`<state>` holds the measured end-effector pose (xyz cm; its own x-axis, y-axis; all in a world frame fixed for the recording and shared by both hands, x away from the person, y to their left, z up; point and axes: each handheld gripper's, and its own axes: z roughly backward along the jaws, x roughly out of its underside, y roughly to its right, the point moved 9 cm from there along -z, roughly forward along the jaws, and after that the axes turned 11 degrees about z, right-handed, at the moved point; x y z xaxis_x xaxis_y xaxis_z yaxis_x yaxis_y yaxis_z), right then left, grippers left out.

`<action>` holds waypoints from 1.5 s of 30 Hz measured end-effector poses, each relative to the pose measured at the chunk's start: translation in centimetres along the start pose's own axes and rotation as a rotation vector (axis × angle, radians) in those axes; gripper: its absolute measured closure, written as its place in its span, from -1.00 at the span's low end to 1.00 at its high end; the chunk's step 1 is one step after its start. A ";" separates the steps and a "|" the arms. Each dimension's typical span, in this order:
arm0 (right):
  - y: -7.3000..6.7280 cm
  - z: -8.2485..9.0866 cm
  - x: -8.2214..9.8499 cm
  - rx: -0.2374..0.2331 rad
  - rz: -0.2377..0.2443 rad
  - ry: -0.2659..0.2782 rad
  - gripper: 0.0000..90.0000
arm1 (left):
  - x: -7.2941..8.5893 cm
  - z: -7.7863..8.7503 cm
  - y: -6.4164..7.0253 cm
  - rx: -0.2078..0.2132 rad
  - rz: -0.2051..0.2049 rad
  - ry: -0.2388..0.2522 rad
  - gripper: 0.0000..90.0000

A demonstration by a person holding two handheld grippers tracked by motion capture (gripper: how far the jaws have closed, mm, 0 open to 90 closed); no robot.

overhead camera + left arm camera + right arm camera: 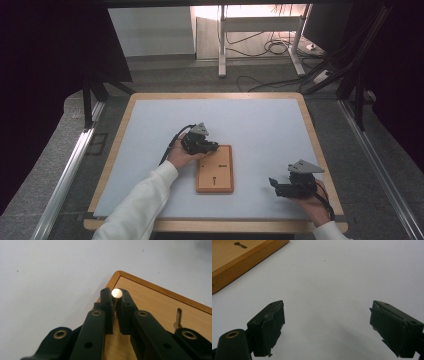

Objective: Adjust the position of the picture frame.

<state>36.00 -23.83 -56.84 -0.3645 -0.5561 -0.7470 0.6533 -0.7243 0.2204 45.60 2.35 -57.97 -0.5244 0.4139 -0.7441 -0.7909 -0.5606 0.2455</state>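
Note:
A flat wooden board (215, 172) with a raised rim lies on the white mat, a little left of the middle. My left gripper (212, 146) is over the board's far left corner, and its jaws are shut on a thin brass pin (116, 293) with a round shiny head. In the left gripper view the pin stands between the pads of my left gripper (114, 297), just inside the board's (155, 305) corner. A small keyhole-shaped slot (178, 318) marks the board's face. My right gripper (280, 186) rests on the mat to the right of the board, its jaws (327, 327) wide open and empty.
The white mat (260, 125) covers a table with a wooden border (312, 135). The board's corner and a keyhole slot (240, 244) sit at the upper left of the right gripper view. Beyond the table stand desk legs and loose cables (270, 47) on the floor.

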 end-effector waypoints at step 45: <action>-0.2 0.0 0.0 -0.008 0.017 -0.002 -0.71 | 0.3 4.7 1.2 -0.039 0.022 0.097 -0.30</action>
<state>35.84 -23.68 -56.92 -0.3546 -0.5686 -0.7422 0.6647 -0.7116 0.2276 43.05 5.19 -54.96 -0.5072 0.3306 -0.7959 -0.7655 -0.5972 0.2397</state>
